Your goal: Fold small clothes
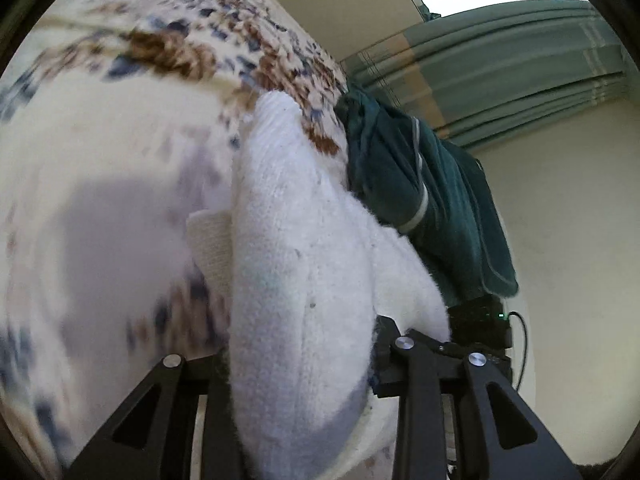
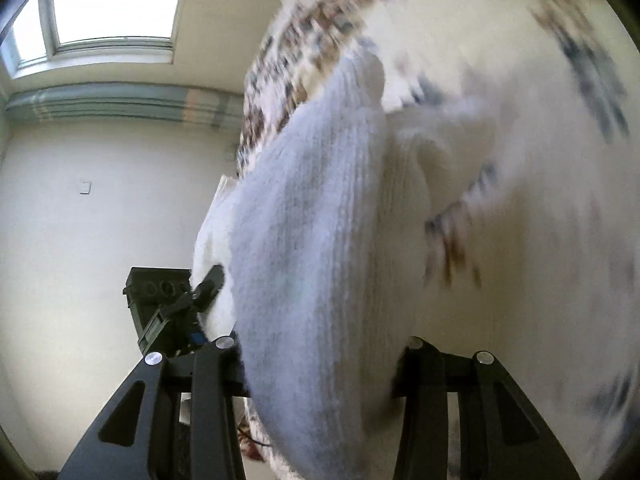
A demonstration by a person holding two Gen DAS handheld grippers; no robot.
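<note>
Over the patterned blanket, left gripper and right gripper both clenched on white knit garment.

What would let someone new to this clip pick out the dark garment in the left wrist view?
Start at the patterned cream bedspread filling the left wrist view, then follow the white knit garment held in the left gripper towards its far end. Beside it on the right lies the dark green garment, crumpled, the only dark cloth there, with a pale stripe along its edge.

Cream walls, bright window, green pleated curtain, floral-patterned cream surface, small wall plate
</note>
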